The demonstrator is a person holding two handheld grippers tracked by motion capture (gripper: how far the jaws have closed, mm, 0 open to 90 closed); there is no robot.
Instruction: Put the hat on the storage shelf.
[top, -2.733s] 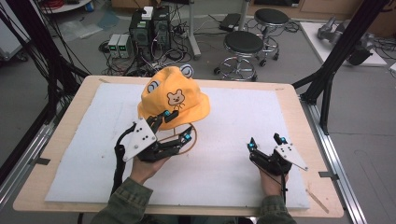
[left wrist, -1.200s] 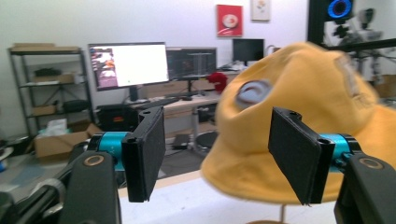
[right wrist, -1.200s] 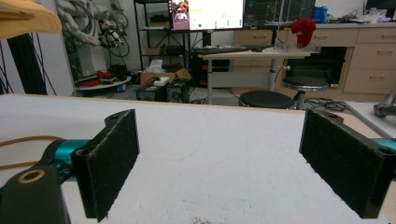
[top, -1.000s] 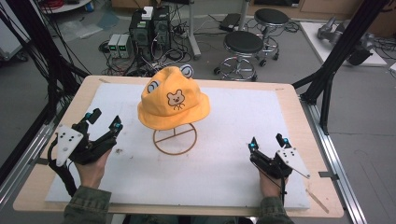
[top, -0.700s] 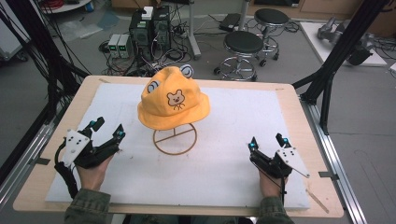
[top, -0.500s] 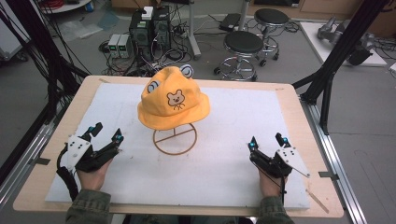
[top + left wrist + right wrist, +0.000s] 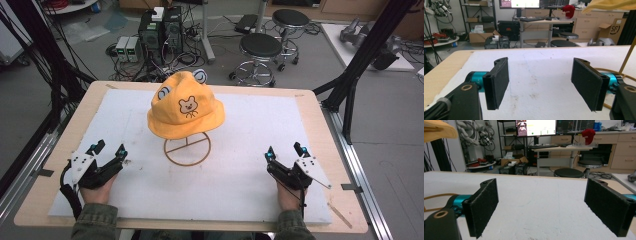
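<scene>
Two grippers rest on the white tabletop, well apart from the yellow hat on its wire stand at the centre. The left gripper and right gripper have fingers spread wide, holding nothing. The hat hides the stand's top.

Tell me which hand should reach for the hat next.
Probably left. The left tongs sit open slightly nearer the hat on its stand; the right tongs, also open, rest slightly farther away.
</scene>
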